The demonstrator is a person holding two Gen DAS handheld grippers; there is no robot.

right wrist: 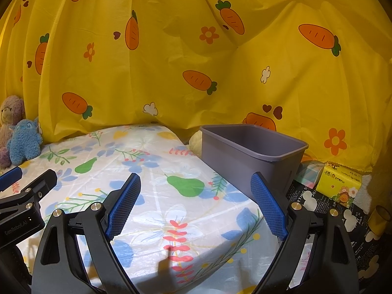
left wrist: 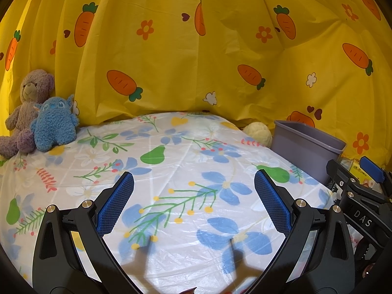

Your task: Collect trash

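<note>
Over floral plastic-covered table [left wrist: 186, 152]: left gripper [left wrist: 193, 196] and right gripper [right wrist: 196, 201] both spread wide, nothing held. Grey rectangular plastic bin [right wrist: 250, 156] at 1 o'clock off table's right edge.

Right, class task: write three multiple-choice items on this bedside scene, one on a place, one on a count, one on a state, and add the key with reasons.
1. Where does the grey bin stand?
A. On the right of the bed
B. Between the plush toys
C. On the middle of the floral sheet

2. How many plush toys sit at the far left corner of the floral sheet?
A. One
B. Two
C. Four

3. How do the right gripper jaws stand?
A. Shut on a wrapper
B. Shut on nothing
C. Open, nothing between them

Key: 1 A, it stands off the bed's right edge. 2 B, a purple bear and a blue plush. 3 C, only sheet shows between the pads.
</note>
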